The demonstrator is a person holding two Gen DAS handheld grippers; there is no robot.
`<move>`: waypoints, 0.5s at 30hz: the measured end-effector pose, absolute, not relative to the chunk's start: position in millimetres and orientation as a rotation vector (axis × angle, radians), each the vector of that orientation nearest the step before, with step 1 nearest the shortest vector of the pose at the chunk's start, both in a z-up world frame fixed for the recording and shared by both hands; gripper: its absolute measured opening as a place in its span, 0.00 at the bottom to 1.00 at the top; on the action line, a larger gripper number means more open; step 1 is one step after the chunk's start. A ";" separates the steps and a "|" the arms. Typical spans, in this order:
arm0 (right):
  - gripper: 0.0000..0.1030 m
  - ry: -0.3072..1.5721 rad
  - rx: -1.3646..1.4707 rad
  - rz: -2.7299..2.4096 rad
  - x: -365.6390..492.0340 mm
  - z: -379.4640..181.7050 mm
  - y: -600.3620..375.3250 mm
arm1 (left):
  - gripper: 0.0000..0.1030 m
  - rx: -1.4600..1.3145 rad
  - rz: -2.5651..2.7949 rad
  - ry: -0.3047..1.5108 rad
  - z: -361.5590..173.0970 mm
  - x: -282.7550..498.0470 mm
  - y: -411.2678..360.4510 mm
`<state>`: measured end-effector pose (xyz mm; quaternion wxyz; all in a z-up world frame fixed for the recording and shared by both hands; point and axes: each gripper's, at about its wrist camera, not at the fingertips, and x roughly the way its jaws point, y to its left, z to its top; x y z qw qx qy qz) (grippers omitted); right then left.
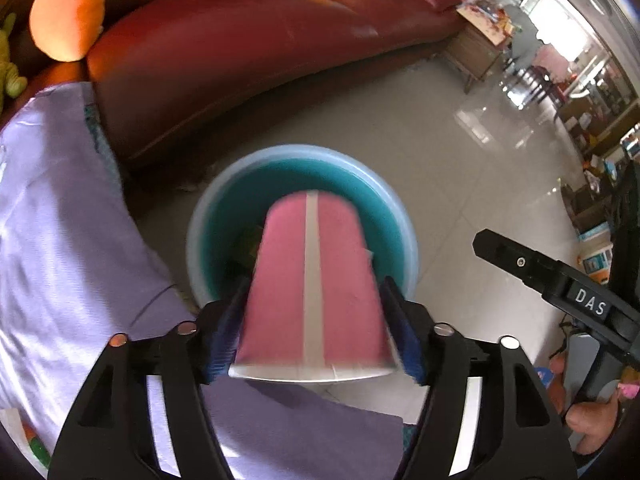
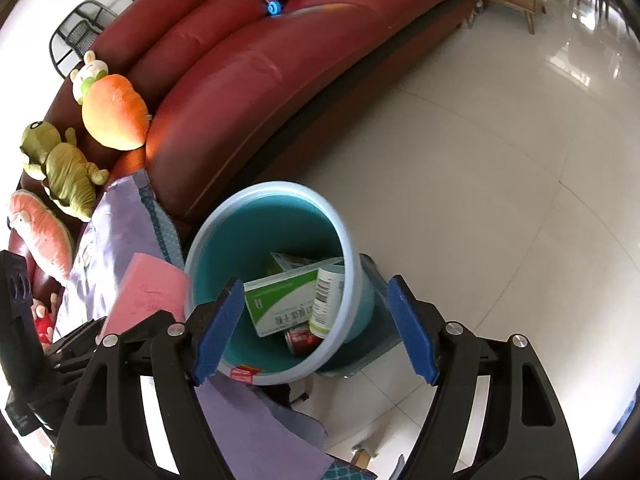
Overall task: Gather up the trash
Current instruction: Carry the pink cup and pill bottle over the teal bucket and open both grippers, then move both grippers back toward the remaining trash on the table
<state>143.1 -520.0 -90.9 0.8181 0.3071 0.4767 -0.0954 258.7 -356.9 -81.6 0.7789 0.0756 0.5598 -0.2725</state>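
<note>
My left gripper (image 1: pixel 316 332) points steeply downward over the bin (image 1: pixel 200 216). A pink paper cup (image 1: pixel 312 280) sits between its blue pads (image 1: pixel 224 332), base forward and rim toward the camera. The picture is blurred, so I cannot tell whether the pads press on the cup or stand just clear of it.

My right gripper (image 2: pixel 316 328) also points steeply downward, just above the bin's near rim. Its jaws stand apart with nothing between them. A hand (image 1: pixel 592 416) holds its handle at the lower right of the left view.

The bin is round, pale blue outside and teal inside, and stands on the tiled floor (image 2: pixel 500 200) beside the red sofa (image 2: pixel 280 72). It holds a green-and-white box (image 2: pixel 280 304), a white bottle (image 2: pixel 326 300) and a red can (image 2: pixel 300 338).
</note>
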 end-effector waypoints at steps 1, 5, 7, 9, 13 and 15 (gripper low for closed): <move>0.69 1.018 0.655 -0.206 142.6 -91.5 -521.2 | 0.78 0.174 -0.583 1.214 -84.3 258.3 -358.5; 0.69 1.029 0.657 -0.200 142.4 -93.9 -520.5 | 0.80 0.172 -0.567 1.235 -90.7 257.6 -353.6; 0.69 1.034 0.652 -0.195 143.6 -94.1 -517.3 | 0.80 0.155 -0.551 1.246 -91.9 258.0 -345.6; 0.72 1.042 0.648 -0.185 145.3 -93.6 -513.1 | 0.80 0.140 -0.543 1.254 -93.0 257.0 -339.3; 0.73 1.046 0.632 -0.175 145.7 -89.7 -504.2 | 0.80 0.125 -0.529 1.255 -88.7 252.5 -324.7; 0.73 1.053 0.631 -0.173 144.2 -87.8 -499.6 | 0.82 0.115 -0.525 1.254 -85.4 247.7 -317.7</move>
